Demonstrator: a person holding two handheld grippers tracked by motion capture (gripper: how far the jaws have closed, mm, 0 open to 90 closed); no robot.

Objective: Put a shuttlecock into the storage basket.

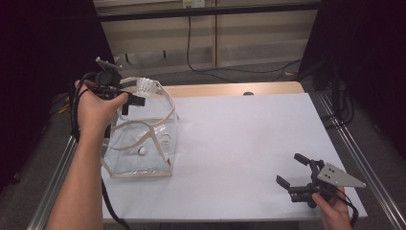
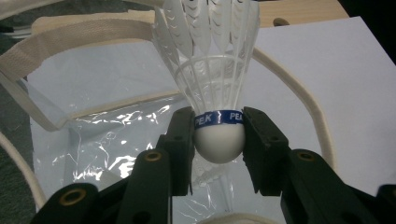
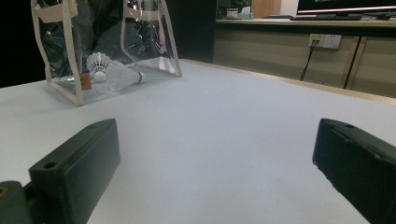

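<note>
A clear plastic bag (image 1: 143, 143) with cream trim and handles stands at the table's left. Over its open mouth my left gripper (image 1: 133, 100) is shut on a white feather shuttlecock (image 1: 145, 87). In the left gripper view the pads (image 2: 180, 140) press both sides of the shuttlecock's (image 2: 215, 70) white cork, at its blue band, feathers pointing away. Two more shuttlecocks lie on the bag's floor (image 1: 142, 151) (image 1: 166, 140); they also show through the bag (image 3: 74, 79) in the right gripper view (image 3: 99, 65) (image 3: 125, 77). My right gripper (image 1: 291, 170) rests open near the table's front right corner, nothing between its fingers (image 3: 79, 172).
The white tabletop (image 1: 239, 139) stretches between the bag and the right gripper. A wooden strip with a hole runs along the far edge (image 1: 247, 93). Metal rails flank the table (image 1: 364, 167). Cables lie on the floor behind (image 1: 230, 71).
</note>
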